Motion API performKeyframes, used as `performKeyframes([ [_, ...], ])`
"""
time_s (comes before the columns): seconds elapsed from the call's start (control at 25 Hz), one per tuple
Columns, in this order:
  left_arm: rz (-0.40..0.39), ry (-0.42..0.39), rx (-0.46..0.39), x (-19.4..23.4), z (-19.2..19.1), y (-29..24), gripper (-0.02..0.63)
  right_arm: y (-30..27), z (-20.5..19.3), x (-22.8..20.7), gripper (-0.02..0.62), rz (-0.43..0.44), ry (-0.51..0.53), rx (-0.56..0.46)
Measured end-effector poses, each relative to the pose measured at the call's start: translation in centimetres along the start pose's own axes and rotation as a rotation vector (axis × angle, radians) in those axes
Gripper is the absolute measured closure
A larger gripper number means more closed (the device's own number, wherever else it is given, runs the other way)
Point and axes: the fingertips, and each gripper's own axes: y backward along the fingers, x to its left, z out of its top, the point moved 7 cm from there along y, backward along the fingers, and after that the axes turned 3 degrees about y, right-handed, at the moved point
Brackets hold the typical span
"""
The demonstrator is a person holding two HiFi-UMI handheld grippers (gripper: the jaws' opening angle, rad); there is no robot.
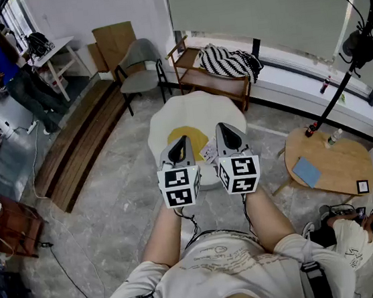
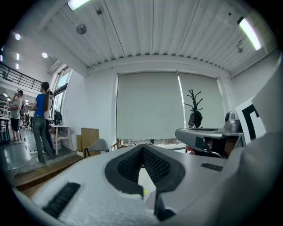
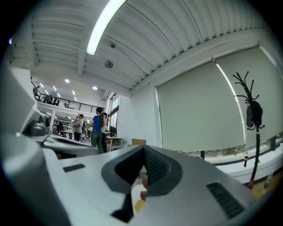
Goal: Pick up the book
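Left claw (image 1: 181, 140) and right claw (image 1: 222, 127), both closed empty, hang over round table's (image 1: 167, 119) near edge.

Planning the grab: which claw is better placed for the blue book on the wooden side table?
Right, probably. The blue book lies on the wooden table on the right claw's side; the left claw would have to cross over. Both are shut.

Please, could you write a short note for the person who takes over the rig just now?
Left gripper: shut, empty, held above the egg-shaped white surface.
Right gripper: shut, empty, close beside the left one.
Book: apparently the small printed one lying on that surface, seen between both grippers, untouched. A blue book lies on the wooden side table.
Done: nothing yet.
Left: open the jaws, go down, grasp, lift.
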Motion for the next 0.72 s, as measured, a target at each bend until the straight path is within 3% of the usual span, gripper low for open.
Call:
performKeyframes([
  [0.32,0.006,0.011,0.017,-0.3,-0.9,1.0,0.594,0.7,-1.0,0.7,0.571,0.013,-0.051,0.008],
  [0.72,-0.002,0.013,0.019,0.3,-1.2,1.4,0.594,0.8,-1.0,1.9,0.571,0.008,-0.029,0.004],
])
